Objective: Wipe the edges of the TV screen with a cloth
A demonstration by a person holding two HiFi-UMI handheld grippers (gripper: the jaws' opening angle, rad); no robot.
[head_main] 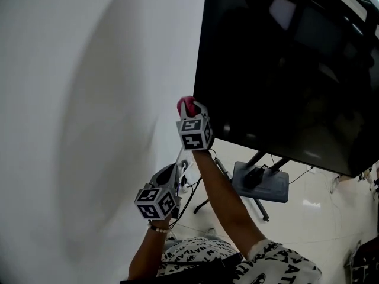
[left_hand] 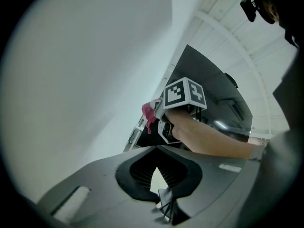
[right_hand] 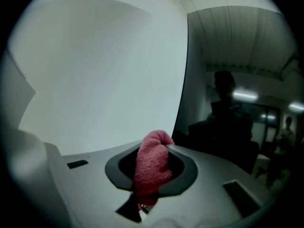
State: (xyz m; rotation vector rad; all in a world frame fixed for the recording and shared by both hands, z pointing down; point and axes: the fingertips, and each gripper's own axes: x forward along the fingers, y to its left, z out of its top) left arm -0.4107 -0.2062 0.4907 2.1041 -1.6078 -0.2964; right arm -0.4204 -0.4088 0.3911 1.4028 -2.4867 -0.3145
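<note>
Nearest, the left gripper [left_hand: 164,207] is held low, its jaws together on nothing. Higher up, the right gripper [head_main: 192,114] pinches a bunched pink terry cloth [head_main: 187,105] at the lower left corner of the large black flat-screen TV [head_main: 284,64], beside a white wall [head_main: 89,99].

the left gripper [head_main: 179,169] has a grey moulded shell and carries a white left cube [head_main: 157,202] printed with black square markers. the right gripper [head_main: 190,107] bears a matching right cube [head_main: 195,134]. seen from its own camera, each shell is smooth grey with a rounded, black-rimmed opening [left_hand: 124,175] and a small rectangular slot [right_hand: 77,164]. the person wears a black-and-white patterned shirt [head_main: 278,269] with short sleeves, and a pale band [head_main: 159,228] at the left wrist.
</note>
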